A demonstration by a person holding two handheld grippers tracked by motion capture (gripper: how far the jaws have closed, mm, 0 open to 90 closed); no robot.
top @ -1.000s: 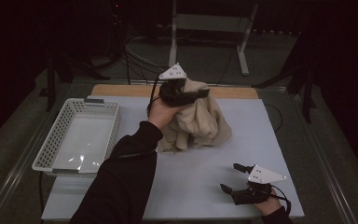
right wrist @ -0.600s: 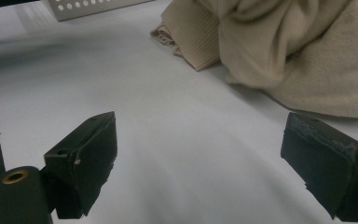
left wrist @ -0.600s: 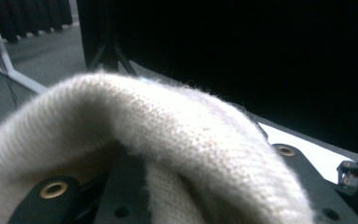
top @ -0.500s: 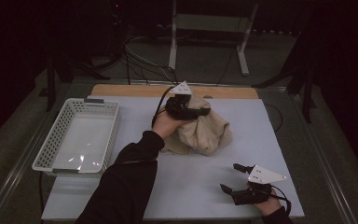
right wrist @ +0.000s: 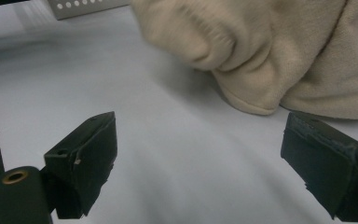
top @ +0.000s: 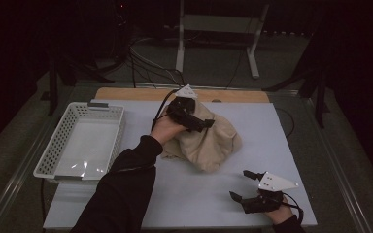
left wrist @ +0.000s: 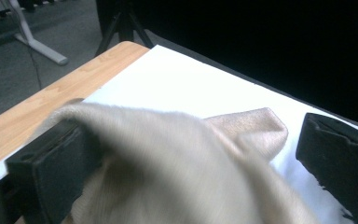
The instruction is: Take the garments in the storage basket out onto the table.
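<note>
Left gripper [top: 197, 121]: jaws just opened, cloth [top: 209, 141] between them, let go onto the table [top: 184, 189].
Right gripper [top: 245, 187]: open, empty.

My left tongs [top: 201, 124] and right tongs [top: 243, 185] are black, each topped by a grey three-cornered plate with trailing black cable; my sleeve [top: 121, 189] is black.

The room is dark, its walls lost in shadow. A grey floor [top: 213, 68] runs behind the tabletop [top: 272, 126], which is white with a strip of bare wood [top: 126, 93] along its far edge. Beyond it stands a pale metal stand [top: 218, 24] (two legs, a crossbar), with black cables [top: 145, 56] trailing across the floor.
</note>
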